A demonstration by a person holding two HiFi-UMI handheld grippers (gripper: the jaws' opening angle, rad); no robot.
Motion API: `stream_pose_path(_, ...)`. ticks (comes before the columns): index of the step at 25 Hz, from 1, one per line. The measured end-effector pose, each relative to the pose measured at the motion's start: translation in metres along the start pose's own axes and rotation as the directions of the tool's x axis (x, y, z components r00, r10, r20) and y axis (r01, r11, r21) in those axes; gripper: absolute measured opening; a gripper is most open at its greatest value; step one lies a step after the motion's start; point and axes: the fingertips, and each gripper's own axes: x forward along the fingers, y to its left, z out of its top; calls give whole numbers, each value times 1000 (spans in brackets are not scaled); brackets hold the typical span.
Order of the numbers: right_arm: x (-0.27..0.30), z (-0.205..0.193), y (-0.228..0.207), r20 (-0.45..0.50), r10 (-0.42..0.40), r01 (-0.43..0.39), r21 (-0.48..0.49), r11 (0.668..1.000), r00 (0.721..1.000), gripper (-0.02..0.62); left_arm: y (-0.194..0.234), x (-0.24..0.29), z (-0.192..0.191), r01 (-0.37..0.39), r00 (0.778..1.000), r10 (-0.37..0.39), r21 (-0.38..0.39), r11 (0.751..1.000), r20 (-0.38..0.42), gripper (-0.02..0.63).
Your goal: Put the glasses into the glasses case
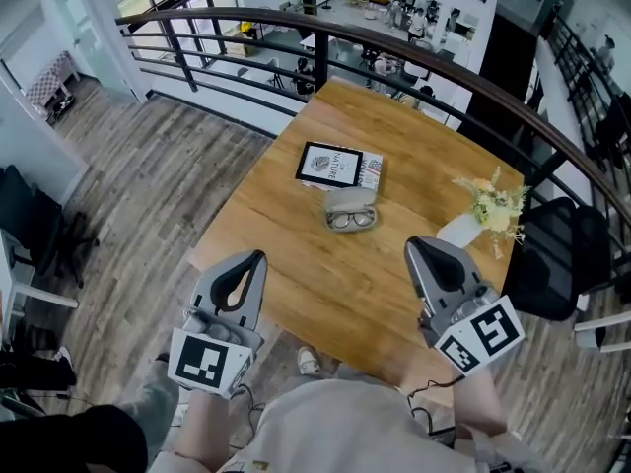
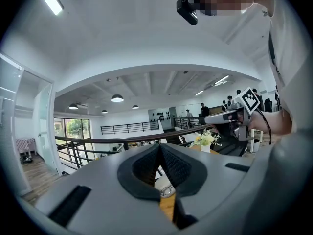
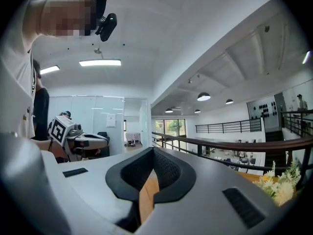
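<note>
Now L gripper [image 1: 257, 258], R gripper [image 1: 413, 245] clenched empty at table [image 1: 325, 286] edge; glasses [image 1: 351, 219] mid-table

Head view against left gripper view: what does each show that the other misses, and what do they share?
Only the head view: the book beside the glasses case, and the marker cube on the left gripper. Only the left gripper view: the ceiling lamps and the person's head camera. Both: the glasses, the vase of flowers, the right gripper, the wooden table and the railing.
</note>
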Motion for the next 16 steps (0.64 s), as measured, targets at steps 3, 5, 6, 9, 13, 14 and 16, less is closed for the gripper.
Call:
stream_pose_path(3, -5, -4, -5, 3, 0, 0, -16, 1000, 1000, 26, -7, 4, -6, -14, 1000, 14, 11, 1000, -8, 15)
stream_pose_path(5, -8, -7, -9, -3, -8, 8, -34, 999, 1000, 26, -9, 6, -11, -18, 1000, 19, 15, 1000, -21, 15)
stream_pose_path(6, -8, -8, -9, -5, -12, 12, -39, 999, 1000, 26, -10, 6, -13, -19, 1000, 19, 14, 1000, -22, 15)
stream_pose_path(9, -8, -11, -13, -10, -18, 17, -30, 999, 1000, 26, -10, 9, -17, -17, 999, 17, 10, 1000, -32, 15)
stream_pose_path(13, -1, -15, -19, -22, -14, 14, -8, 1000, 1000, 26, -6, 19, -25, -10, 999, 10, 6, 1000, -49, 15)
stream_pose_path(14, -1, -15, -20, -23, -13, 13, -11, 1000, 1000, 26, -6, 20, -25, -9, 999, 10, 5, 1000, -49, 15)
stream_pose_path(16, -4, -13, -20, -25, -12, 11, -20, 1000, 1000, 26, -8, 20, -24, -9, 999, 9, 6, 1000, -49, 15)
